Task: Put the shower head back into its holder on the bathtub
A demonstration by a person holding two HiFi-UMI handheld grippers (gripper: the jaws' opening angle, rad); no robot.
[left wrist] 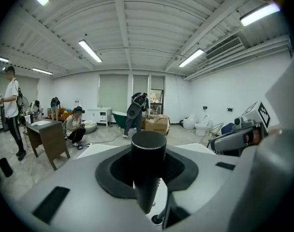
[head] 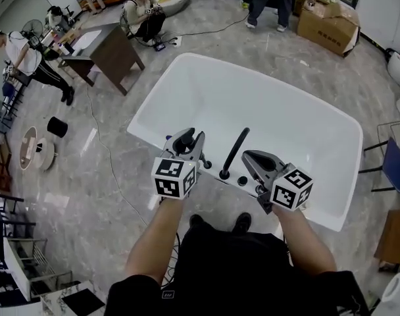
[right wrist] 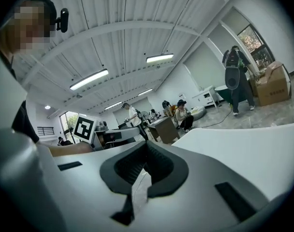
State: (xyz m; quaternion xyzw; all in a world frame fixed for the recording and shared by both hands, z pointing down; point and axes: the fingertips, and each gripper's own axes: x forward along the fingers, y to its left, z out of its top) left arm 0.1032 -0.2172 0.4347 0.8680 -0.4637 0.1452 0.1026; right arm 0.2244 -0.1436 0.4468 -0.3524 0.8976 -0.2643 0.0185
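Left gripper (head: 189, 143) — jaws partway apart, clamped on upright black shower head (left wrist: 148, 151), over near-left rim of white bathtub (head: 279, 110). Right gripper (right wrist: 146, 166) — jaws together, empty, hovering at near rim, just right of black spout (head: 234, 151).

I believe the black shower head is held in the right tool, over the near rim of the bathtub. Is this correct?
No: the black shower head is held in the left tool, over the near rim of the bathtub. The left gripper view shows it between that tool's jaws; the right tool is shut on nothing.
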